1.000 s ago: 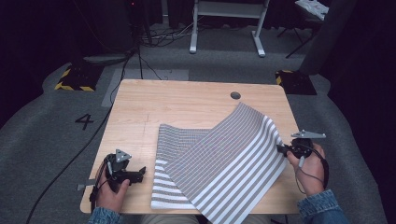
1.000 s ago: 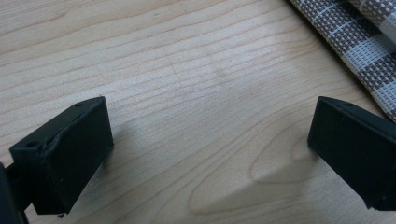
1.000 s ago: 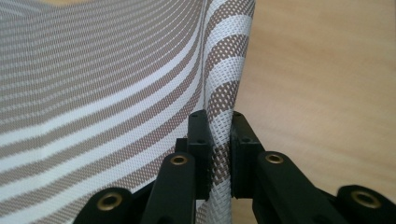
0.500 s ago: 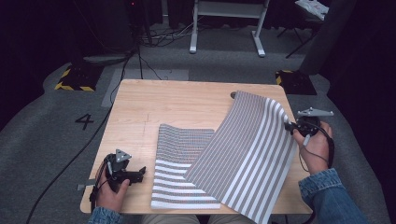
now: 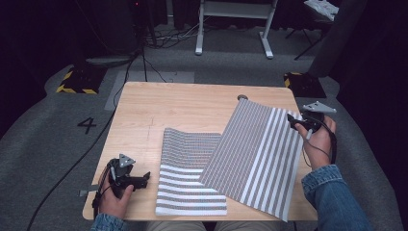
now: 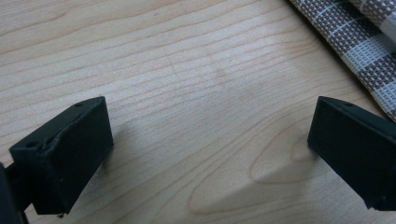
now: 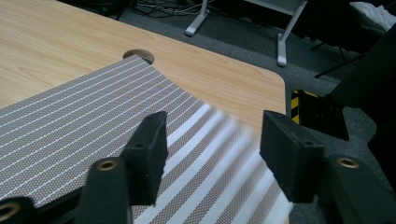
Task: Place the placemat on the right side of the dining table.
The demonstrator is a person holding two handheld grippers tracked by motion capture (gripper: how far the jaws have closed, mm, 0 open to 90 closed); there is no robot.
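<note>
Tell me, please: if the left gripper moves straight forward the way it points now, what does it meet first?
Probably the striped mat. The left gripper lies low over the wooden table, its fingers open and pointing toward the mat's near edge, with bare wood between them. In the left gripper view the mat sits off to one side, so it might only graze the edge.

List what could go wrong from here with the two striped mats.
1. The right gripper has its fingers apart, so the upper mat is unclamped. Its near corner overhangs the table edge, so it could slide off.
2. The upper mat overlaps the lower mat, so dragging it may shift that one. The left gripper is open beside it and holds nothing down.
</note>
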